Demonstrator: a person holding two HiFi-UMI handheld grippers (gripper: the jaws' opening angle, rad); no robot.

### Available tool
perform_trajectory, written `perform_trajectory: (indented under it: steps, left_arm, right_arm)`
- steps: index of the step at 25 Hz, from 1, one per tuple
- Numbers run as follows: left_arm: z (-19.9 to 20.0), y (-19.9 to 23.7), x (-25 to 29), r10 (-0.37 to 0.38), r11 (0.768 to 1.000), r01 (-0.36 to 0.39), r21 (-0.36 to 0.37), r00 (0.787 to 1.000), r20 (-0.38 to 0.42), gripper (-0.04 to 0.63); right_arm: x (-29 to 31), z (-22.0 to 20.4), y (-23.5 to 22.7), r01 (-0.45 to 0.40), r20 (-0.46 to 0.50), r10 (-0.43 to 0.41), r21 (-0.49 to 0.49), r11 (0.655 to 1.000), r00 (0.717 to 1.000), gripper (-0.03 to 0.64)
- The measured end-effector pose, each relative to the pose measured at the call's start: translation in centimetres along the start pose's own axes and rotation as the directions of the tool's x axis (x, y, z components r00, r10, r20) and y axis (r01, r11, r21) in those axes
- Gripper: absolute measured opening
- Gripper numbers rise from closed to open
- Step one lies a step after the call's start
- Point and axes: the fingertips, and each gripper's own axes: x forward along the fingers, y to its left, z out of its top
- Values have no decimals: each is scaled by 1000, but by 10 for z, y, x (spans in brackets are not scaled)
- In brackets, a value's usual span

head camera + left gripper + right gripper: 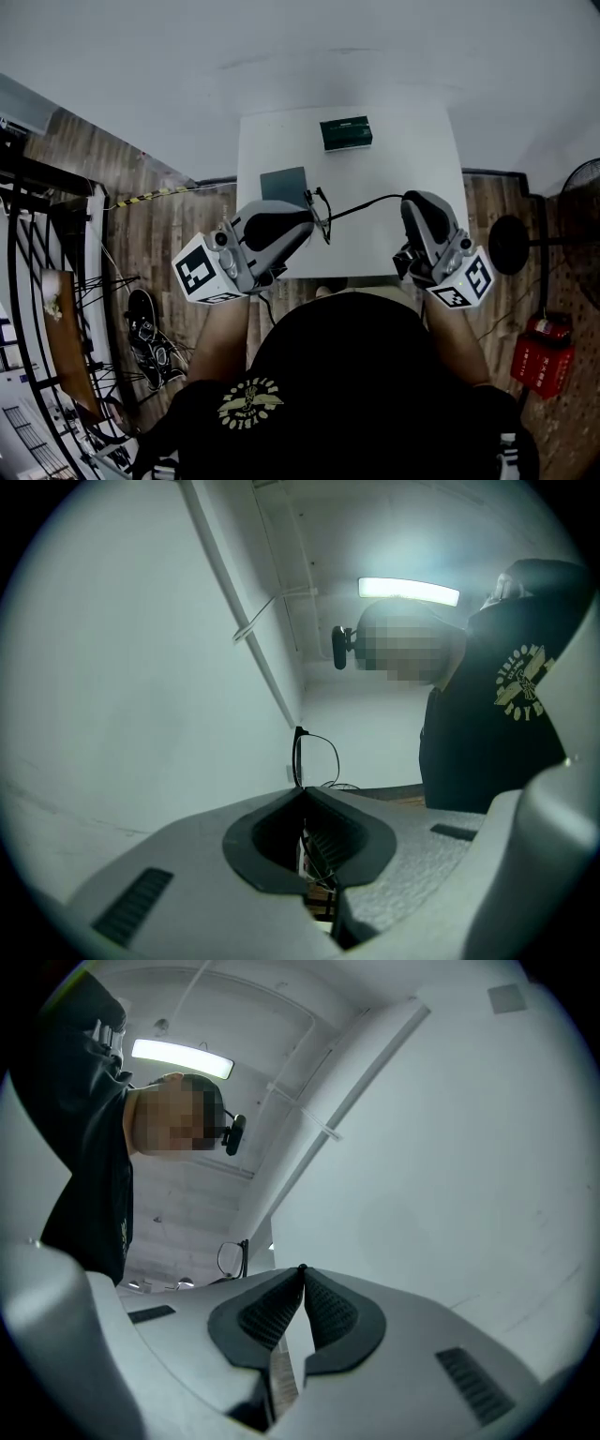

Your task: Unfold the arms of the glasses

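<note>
Over white table (412, 159), thin black glasses (323, 216), one arm out: left claw (307, 218) grips frame, right claw (405, 199) pinches arm tip. Beyond: green box (346, 132), dark case (284, 185).

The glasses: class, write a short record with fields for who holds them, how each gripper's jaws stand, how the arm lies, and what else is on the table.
Glasses: held between both grippers, over the white table
Left gripper: jaws shut on the frame, one lens showing above the tips
Right gripper: jaws shut on the end of one arm
Arm: swung out from the frame, stretched toward the right gripper
Second arm: cannot tell
Also on table: dark green box, grey case
</note>
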Motion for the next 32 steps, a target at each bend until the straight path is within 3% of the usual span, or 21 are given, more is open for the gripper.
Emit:
perform_trajectory:
  steps: [16, 26, 32]
  left_arm:
    - [11, 0, -5, -24, 999, 24, 22, 1000, -9, 12]
    - [1, 5, -17, -10, 999, 11, 45, 1000, -29, 12]
    - [-15, 9, -24, 8, 997, -2, 80, 997, -76, 12]
  right_arm:
    - [-24, -34, -2, 35, -53, -34, 21, 999, 998, 25]
    - [-33, -62, 9, 44, -176, -51, -46, 998, 983, 26]
    - [-40, -60, 15, 66, -207, -86, -103, 993, 975, 64]
